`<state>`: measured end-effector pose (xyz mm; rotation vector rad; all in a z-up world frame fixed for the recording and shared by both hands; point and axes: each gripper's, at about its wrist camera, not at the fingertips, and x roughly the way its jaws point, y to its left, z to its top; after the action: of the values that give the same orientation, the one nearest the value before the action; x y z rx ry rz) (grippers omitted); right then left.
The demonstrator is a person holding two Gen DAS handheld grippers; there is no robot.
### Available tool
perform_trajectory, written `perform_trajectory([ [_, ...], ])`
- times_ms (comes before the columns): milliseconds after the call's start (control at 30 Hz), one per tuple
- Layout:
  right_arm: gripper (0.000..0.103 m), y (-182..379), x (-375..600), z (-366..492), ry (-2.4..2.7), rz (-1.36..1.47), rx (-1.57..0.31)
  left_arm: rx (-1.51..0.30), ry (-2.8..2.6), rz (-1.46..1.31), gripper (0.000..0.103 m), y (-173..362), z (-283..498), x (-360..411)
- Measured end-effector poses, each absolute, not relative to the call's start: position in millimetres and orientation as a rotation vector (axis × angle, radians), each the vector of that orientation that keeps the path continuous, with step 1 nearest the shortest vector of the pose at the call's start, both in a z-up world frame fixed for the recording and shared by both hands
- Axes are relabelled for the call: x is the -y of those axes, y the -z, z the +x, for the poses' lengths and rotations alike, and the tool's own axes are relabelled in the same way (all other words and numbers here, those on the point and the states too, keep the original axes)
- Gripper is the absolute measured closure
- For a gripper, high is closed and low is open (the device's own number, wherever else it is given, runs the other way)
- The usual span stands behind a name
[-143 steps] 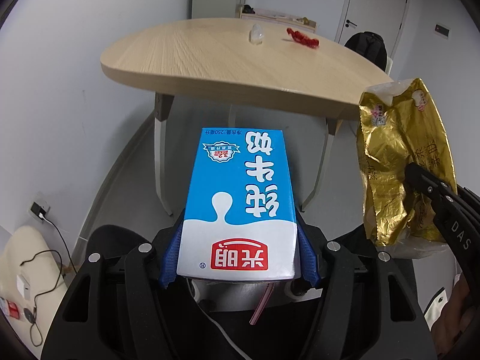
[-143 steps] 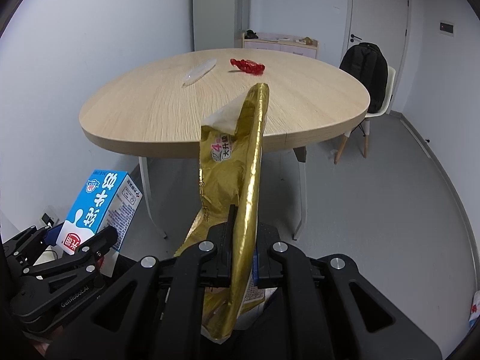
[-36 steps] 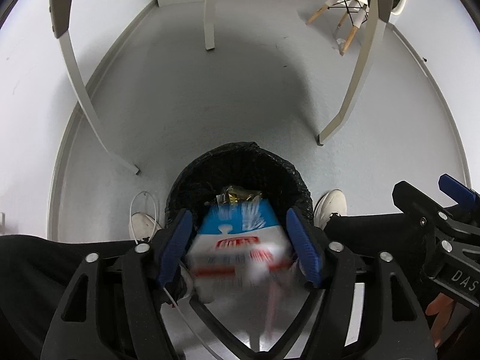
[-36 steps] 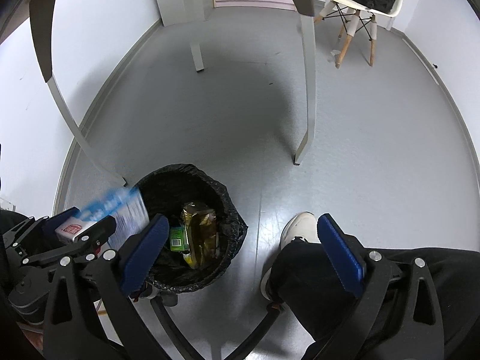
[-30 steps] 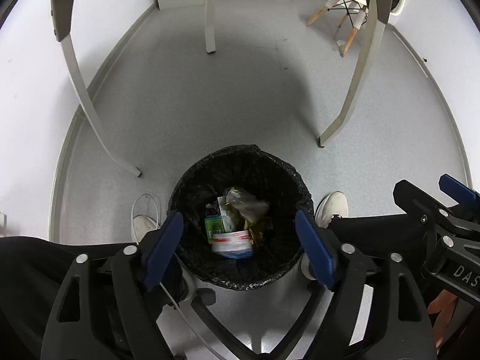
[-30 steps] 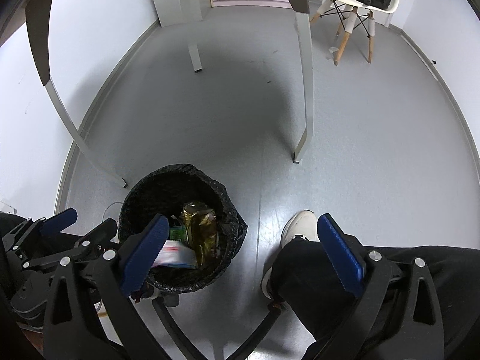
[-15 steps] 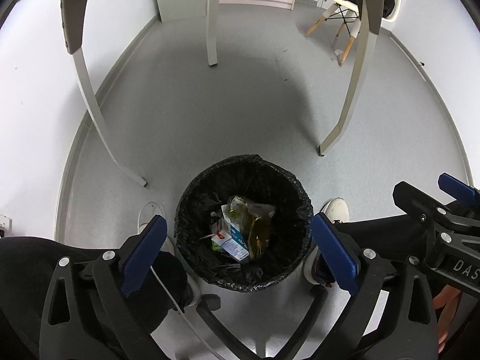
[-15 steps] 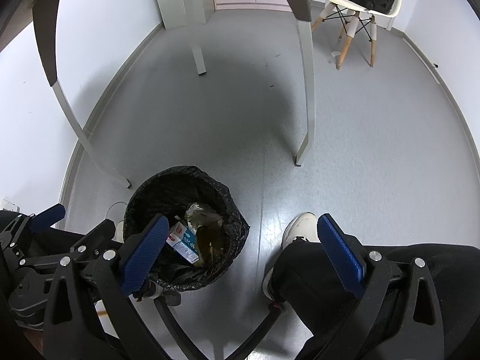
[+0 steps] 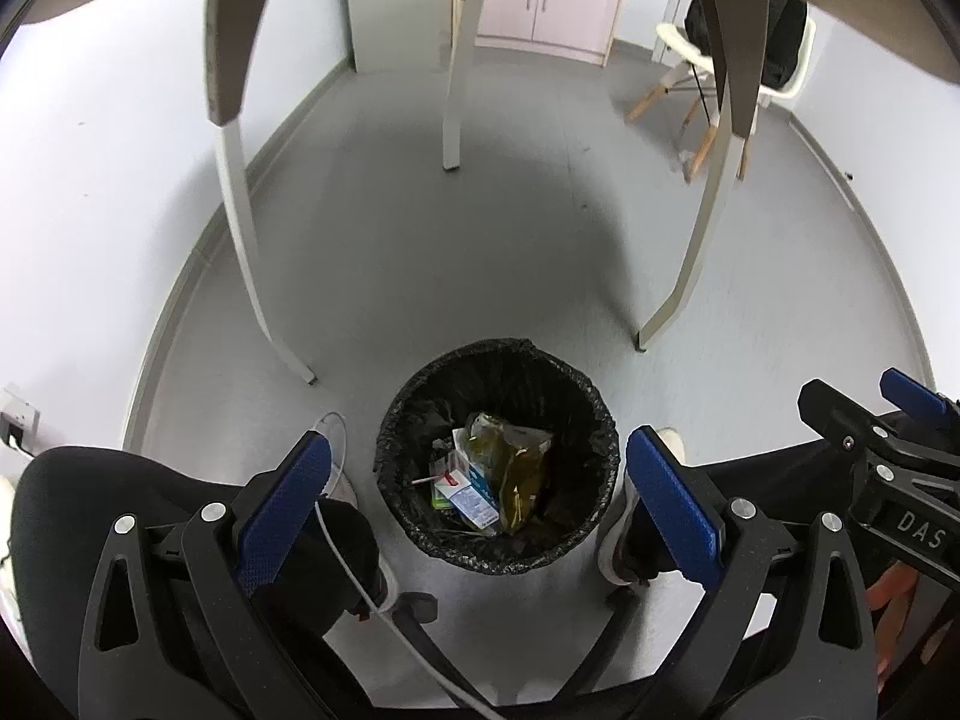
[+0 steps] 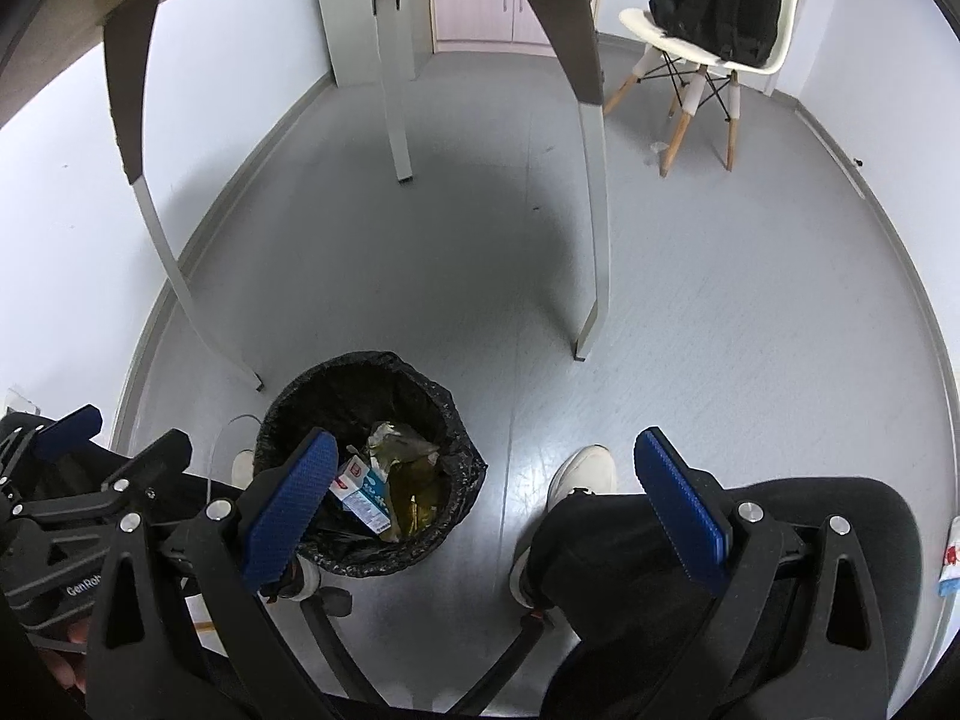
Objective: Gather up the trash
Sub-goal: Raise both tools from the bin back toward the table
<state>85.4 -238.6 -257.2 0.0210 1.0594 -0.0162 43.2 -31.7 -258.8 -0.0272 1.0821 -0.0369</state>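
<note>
Milk carton (image 9: 471,495) and gold bag (image 9: 516,474) now dropped into the black-lined bin (image 9: 498,552); left claw (image 9: 480,501) and right claw (image 10: 486,510) both wide, empty (table scraps likely next).

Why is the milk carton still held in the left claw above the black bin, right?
Not quite: the left claw is open and empty. The milk carton lies inside the black bin, beside the gold snack bag, as the left wrist view shows.
</note>
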Motion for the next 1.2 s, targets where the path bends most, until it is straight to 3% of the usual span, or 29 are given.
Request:
perform_trajectory([
  [1200, 0.008, 96.0, 236.4, -3.9, -0.011, -0.031, -0.766, -0.811, 0.023, -0.067, 0.006, 98.2, -37.1, 17.1],
])
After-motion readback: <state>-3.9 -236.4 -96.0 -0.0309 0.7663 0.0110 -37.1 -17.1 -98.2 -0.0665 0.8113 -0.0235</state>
